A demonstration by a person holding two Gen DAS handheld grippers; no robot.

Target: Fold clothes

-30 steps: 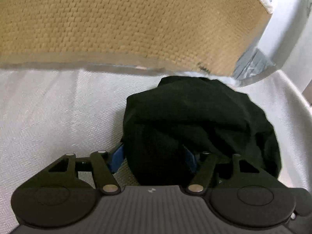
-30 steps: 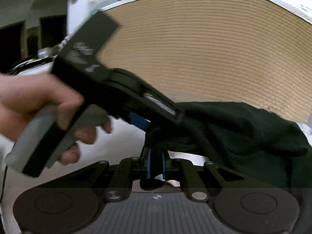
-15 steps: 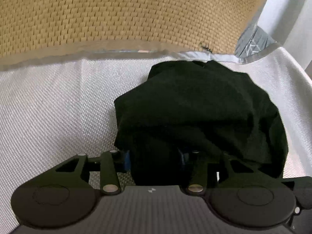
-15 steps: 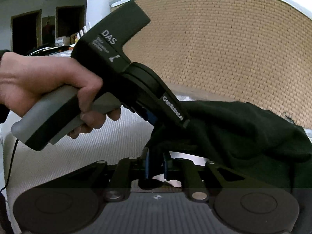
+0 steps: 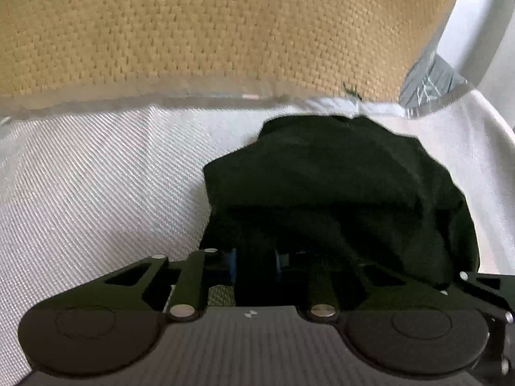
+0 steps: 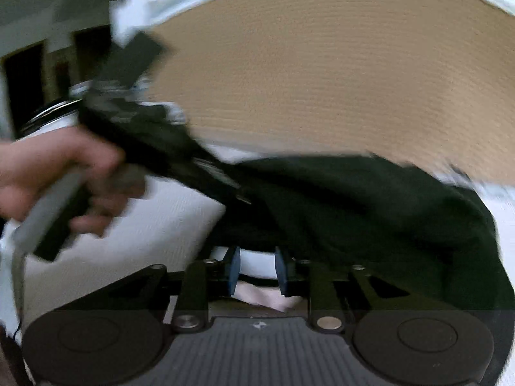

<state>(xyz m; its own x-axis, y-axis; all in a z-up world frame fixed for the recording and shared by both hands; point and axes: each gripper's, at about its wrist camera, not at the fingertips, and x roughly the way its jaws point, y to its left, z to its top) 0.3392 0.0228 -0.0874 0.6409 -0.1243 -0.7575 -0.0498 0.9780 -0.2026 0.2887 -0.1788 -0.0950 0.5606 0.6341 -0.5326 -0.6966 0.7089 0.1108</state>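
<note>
Since the earlier frames, the left tongs [image 5: 254, 265] have been closing on the near edge of the black garment [image 5: 341, 199], and the right tongs [image 6: 256, 270] have been opening, so that the cloth they pinched no longer sits between their blue pads.

Largest in both views is the tan woven headboard [image 5: 206, 29], filling the upper half of each frame. Below it spreads the white textured bed cover [image 5: 90, 186], across the middle and left of the left wrist view. On it, centre to right of that view and running up toward the headboard, lies the black garment, bunched in a dark mound. In the right wrist view the same garment crosses the centre and right, blurred.

At the left of the right wrist view a hand [image 6: 61, 173] grips the handle of the left tongs, whose nose dips into the cloth. In their own view the narrowed pads have dark fabric between them and seem to press on it. The right tongs stand partly open on nothing; only the pale cover shows through the gap.

I judge this a hand-over of grip within a fold: the left takes the edge, the right lets go. Next, the right likely needs a fresh hold on another edge or corner so the cloth can be drawn out flat.
</note>
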